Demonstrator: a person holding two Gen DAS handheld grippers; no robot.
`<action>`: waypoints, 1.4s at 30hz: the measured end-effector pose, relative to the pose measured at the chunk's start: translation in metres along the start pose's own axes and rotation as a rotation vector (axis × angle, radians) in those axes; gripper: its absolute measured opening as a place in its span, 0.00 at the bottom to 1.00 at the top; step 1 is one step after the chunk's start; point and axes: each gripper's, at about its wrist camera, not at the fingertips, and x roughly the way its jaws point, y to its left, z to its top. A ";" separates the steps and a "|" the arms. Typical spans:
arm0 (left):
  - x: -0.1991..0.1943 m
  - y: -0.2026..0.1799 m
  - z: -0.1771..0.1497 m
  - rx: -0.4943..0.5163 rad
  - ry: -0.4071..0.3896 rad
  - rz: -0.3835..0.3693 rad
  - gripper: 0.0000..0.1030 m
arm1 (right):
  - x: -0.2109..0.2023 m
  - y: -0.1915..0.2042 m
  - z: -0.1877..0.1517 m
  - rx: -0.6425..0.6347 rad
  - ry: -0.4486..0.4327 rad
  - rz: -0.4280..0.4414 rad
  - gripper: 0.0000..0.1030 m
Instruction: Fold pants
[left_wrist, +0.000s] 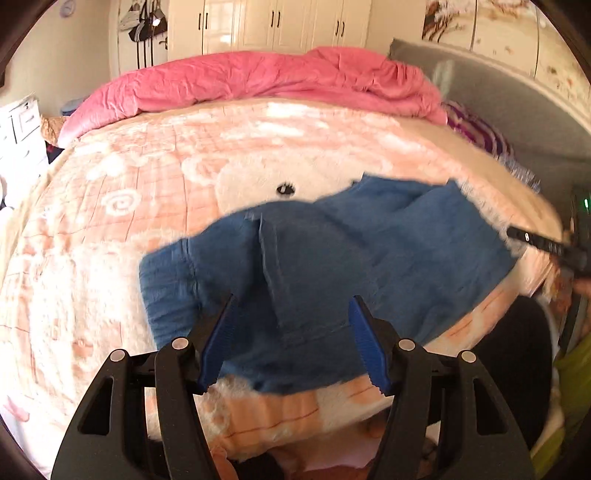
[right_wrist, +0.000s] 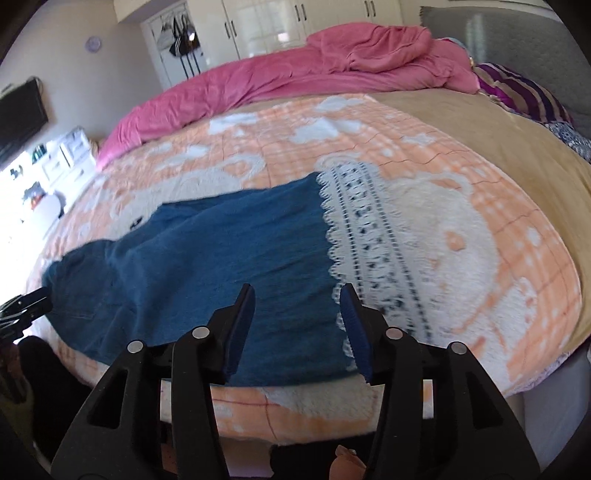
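A bedroom in a home

A wide bed (right_wrist: 498, 177) fills both views, spread with a peach-and-white plush blanket (left_wrist: 110, 229), a rumpled pink duvet (left_wrist: 258, 81) along its far edge and a striped purple pillow (right_wrist: 524, 92) at the upper right. Cream wardrobe doors (left_wrist: 273, 22) line the back wall, bags hang from hooks (right_wrist: 181, 33) at upper left, and a dark screen (right_wrist: 20, 114) is mounted on the left wall.
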 end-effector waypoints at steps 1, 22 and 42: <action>0.004 0.001 -0.001 -0.007 0.019 0.011 0.59 | 0.007 0.002 0.000 -0.004 0.019 -0.011 0.41; -0.039 -0.005 0.033 0.005 -0.119 0.047 0.74 | -0.011 -0.028 -0.005 0.070 -0.024 -0.003 0.60; 0.135 -0.121 0.147 0.505 0.091 -0.054 0.73 | 0.063 -0.049 0.141 0.067 0.013 0.000 0.73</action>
